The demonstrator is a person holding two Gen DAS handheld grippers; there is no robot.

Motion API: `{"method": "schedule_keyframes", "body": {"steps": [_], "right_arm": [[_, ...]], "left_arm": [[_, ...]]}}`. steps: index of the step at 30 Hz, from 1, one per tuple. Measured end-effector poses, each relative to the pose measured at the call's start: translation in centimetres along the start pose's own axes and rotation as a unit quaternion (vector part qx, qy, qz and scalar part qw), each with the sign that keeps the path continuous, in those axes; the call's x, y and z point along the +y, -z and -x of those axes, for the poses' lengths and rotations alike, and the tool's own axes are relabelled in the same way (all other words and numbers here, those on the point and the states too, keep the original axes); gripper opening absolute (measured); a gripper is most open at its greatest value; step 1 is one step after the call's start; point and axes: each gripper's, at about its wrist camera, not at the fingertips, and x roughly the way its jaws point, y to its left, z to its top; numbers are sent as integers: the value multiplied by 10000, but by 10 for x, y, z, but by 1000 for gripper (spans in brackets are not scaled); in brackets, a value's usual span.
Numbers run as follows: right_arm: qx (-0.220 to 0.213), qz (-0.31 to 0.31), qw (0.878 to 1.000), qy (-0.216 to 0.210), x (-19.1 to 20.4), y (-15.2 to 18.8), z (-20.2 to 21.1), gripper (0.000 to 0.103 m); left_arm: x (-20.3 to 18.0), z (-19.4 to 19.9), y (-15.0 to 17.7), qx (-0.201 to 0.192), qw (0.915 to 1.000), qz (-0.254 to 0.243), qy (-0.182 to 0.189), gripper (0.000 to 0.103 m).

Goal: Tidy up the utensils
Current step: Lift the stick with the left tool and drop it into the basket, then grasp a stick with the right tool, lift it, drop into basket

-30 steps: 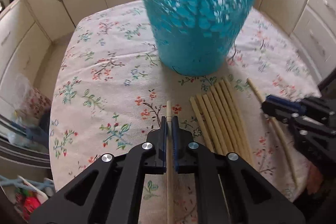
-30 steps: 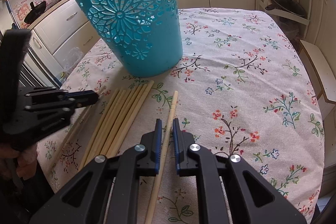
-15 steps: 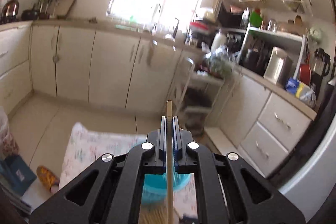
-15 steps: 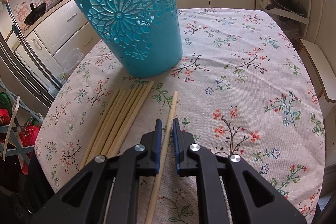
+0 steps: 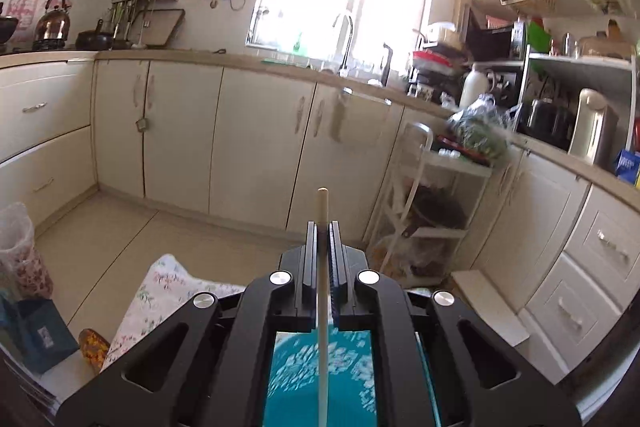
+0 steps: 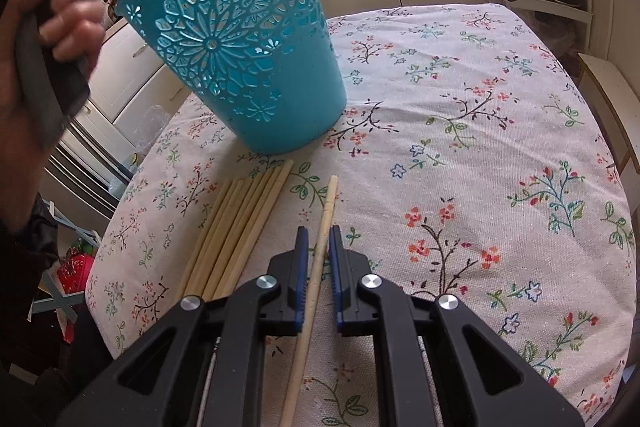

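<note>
My left gripper (image 5: 322, 227) is shut on a pale wooden chopstick (image 5: 322, 307), held upright above the teal cut-out basket (image 5: 320, 379), which shows just below the jaws. In the right wrist view the basket (image 6: 248, 59) stands on the floral tablecloth (image 6: 460, 147). My right gripper (image 6: 318, 231) straddles a single chopstick (image 6: 325, 219) lying on the cloth; its jaws are slightly apart around it. A bundle of several chopsticks (image 6: 236, 227) lies to its left. The hand holding the left gripper (image 6: 48, 39) shows at upper left.
Kitchen cabinets (image 5: 240, 147), a white rack (image 5: 420, 211) and a sink counter surround the table. A bag (image 5: 20, 251) and a blue box (image 5: 32, 335) sit on the floor at left. The table edge falls off at left (image 6: 104, 267).
My left gripper lifted the chopstick off the table and tipped it upright above the basket. My right gripper stayed around its chopstick.
</note>
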Motion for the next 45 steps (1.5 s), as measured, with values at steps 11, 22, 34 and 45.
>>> {"method": "schedule_keyframes", "body": {"steps": [11, 22, 34, 45], "right_arm": [[86, 742, 9953, 622, 31, 1, -5, 24], [-289, 169, 9990, 310, 22, 10, 16, 6], [-2501, -117, 9627, -1023, 63, -80, 140, 6], [-3348, -192, 9402, -592, 82, -189, 78, 6]], "left_arm": [[23, 40, 29, 393, 9970, -515, -416, 60], [130, 88, 114, 1302, 9814, 974, -1018, 87], [136, 65, 165, 1997, 9699, 955, -1020, 87], [140, 64, 166, 1962, 9701, 1141, -860, 87]]}}
